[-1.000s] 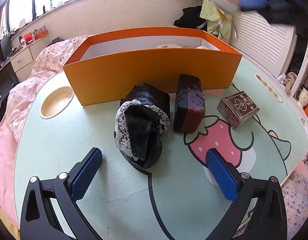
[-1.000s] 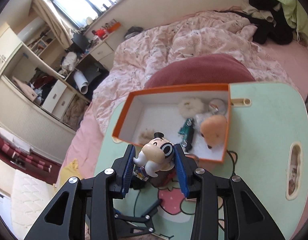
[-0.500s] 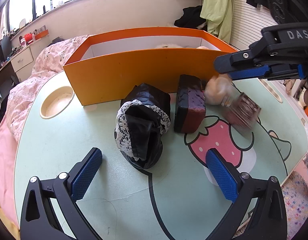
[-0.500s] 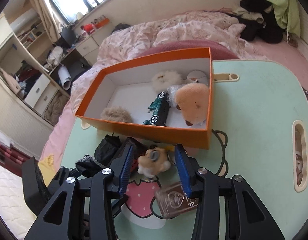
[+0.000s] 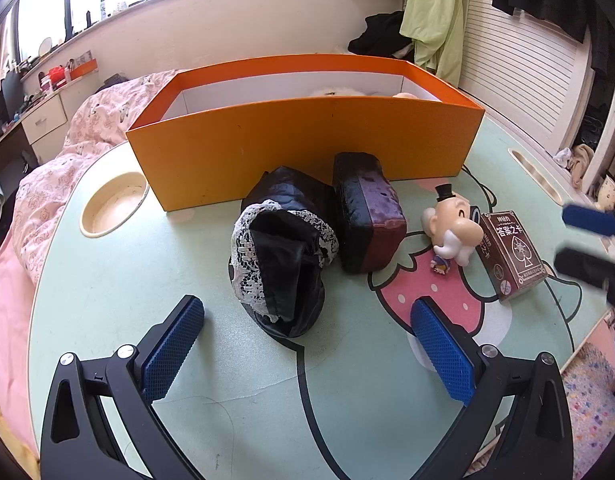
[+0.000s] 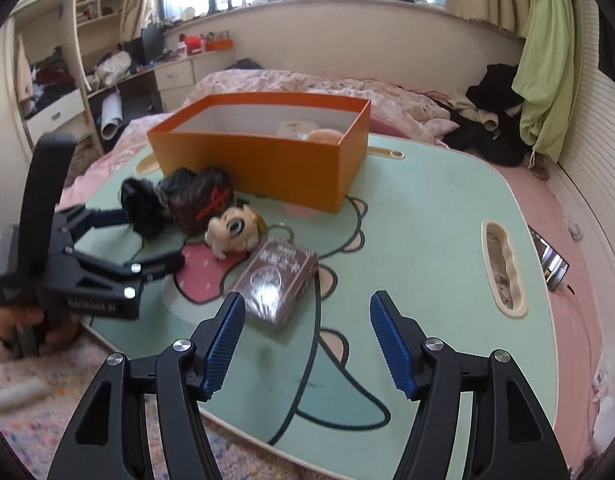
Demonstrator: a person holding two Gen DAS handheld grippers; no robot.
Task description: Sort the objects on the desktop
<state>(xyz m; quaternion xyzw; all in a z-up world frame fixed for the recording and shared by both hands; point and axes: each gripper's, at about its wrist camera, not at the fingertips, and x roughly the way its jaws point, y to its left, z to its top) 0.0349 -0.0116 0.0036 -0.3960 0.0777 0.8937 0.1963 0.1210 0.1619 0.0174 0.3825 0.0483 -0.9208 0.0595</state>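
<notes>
An orange box (image 5: 307,148) (image 6: 267,160) stands at the back of the mint-green table (image 5: 107,280). In front of it lie a black lace pouch (image 5: 283,256), a dark red block (image 5: 367,216), a top-hat figure toy (image 5: 453,228) (image 6: 233,232) and a brown card box (image 5: 511,254) (image 6: 275,280). My left gripper (image 5: 305,312) (image 6: 153,236) is open, just short of the pouch. At the table's near edge my right gripper (image 6: 307,300) (image 5: 591,240) is opening its jaws with nothing between them. The card box lies just beyond its left finger.
Plush toys (image 6: 303,130) show inside the box. The table has a round cup recess (image 5: 113,204) at the left and a long slot (image 6: 501,268) at the right. Pink bedding (image 6: 307,84) surrounds it. A hand (image 6: 23,320) holds the left gripper.
The right gripper let go of the figure toy, which now lies on the table beside the card box. That gripper sank back to the near edge with wider jaws. The left gripper kept still.
</notes>
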